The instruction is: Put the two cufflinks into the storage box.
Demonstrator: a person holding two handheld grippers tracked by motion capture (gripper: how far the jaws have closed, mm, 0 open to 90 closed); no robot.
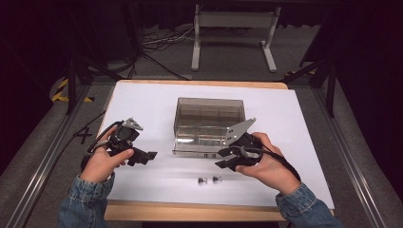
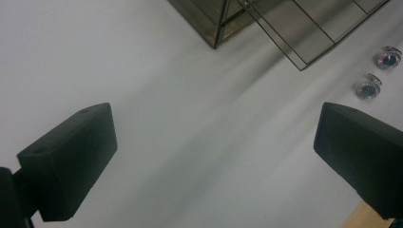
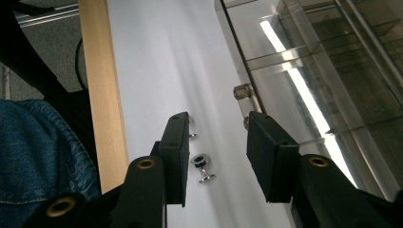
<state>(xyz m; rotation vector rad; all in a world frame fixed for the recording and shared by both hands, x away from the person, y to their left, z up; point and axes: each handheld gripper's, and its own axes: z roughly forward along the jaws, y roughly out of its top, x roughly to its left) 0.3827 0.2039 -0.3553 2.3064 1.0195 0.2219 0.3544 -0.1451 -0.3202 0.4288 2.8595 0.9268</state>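
Cufflinks point(image 1: 210, 180), two, small, silvery, dark-faced, on white table point(image 1: 157, 104).

Clear box point(image 1: 209, 124) sits mid-frame on the table point(image 1: 157, 102) in the high view. Two small studs point(image 1: 209, 180) lie side by side below it, near the table's lower edge. My left gripper point(image 1: 151, 156) is left of the box, my right gripper point(image 1: 222, 158) at its lower right corner, just above the studs.
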